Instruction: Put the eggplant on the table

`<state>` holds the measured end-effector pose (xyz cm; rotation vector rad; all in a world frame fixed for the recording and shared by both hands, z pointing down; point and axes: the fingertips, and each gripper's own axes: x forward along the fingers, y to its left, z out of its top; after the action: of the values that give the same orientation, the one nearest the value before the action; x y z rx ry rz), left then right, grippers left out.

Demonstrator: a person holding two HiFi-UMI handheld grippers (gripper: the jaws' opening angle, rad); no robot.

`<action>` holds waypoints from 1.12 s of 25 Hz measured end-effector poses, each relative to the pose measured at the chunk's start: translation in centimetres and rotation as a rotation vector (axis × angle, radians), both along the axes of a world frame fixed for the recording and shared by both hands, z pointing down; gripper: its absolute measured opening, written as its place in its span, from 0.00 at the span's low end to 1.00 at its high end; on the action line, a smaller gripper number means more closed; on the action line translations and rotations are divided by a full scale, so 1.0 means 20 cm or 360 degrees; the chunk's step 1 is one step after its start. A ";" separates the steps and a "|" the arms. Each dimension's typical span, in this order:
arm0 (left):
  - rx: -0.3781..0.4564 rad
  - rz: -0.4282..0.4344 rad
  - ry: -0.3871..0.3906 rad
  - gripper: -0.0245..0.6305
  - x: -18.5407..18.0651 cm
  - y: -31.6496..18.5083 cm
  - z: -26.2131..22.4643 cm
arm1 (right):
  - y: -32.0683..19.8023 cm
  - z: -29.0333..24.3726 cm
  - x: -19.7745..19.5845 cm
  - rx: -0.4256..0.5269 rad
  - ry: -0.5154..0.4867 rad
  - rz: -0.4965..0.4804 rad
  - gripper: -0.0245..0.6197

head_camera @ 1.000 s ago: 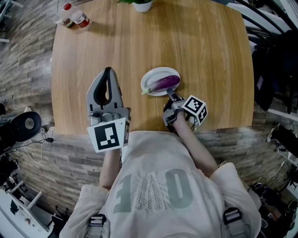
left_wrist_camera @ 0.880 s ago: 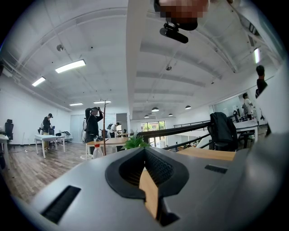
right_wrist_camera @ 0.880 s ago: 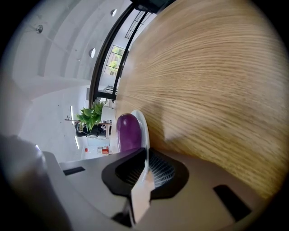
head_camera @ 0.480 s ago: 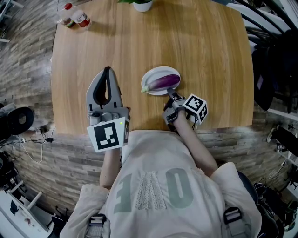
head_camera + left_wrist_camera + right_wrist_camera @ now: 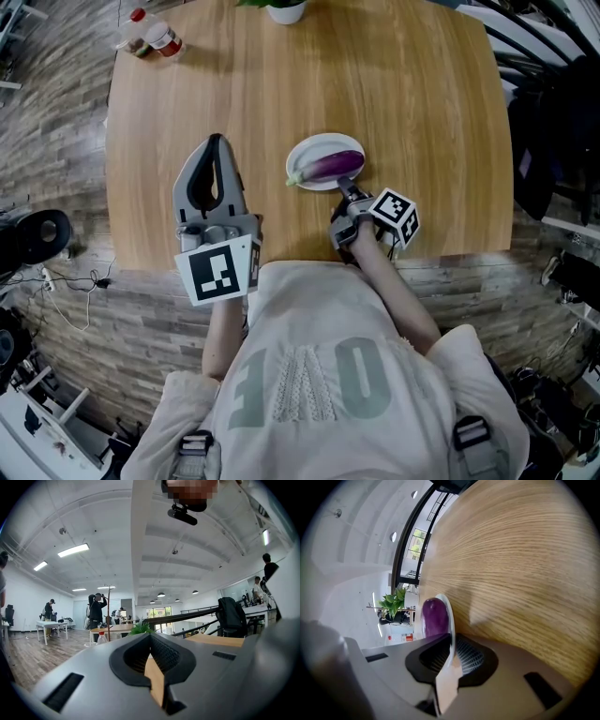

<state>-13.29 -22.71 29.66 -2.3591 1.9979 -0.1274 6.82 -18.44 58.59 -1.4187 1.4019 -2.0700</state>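
A purple eggplant lies across a small white plate on the wooden table, near its front edge. My right gripper comes in from the near side, tilted down, and is shut on the plate's near rim. In the right gripper view the plate's rim runs in between the jaws of the right gripper, and the eggplant lies just beyond. My left gripper is held level over the table to the plate's left. The left gripper is shut with nothing in it.
Two small bottles stand at the table's far left corner and a potted plant at the far edge. A chair draped with dark clothing stands off the right side. The table's front edge runs just under my hands.
Neither gripper, the plate nor the eggplant has moved. A dark round thing on the floor at the left has slid further left.
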 end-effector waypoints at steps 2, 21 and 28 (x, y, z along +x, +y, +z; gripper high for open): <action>0.0004 0.0004 -0.0002 0.05 0.01 0.00 -0.01 | 0.00 0.00 0.01 -0.0004 0.0024 -0.0007 0.09; 0.0035 -0.0006 -0.0016 0.05 0.01 0.03 -0.04 | 0.13 -0.06 0.05 -0.0106 -0.0054 -0.0023 0.25; 0.0052 -0.0011 -0.0020 0.05 0.01 0.04 -0.06 | 0.00 -0.37 0.49 0.0212 0.0234 0.0493 0.25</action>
<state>-13.15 -21.92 28.46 -2.3261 1.9870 -0.1087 16.67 -18.50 51.15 -1.6403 1.2517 -1.6808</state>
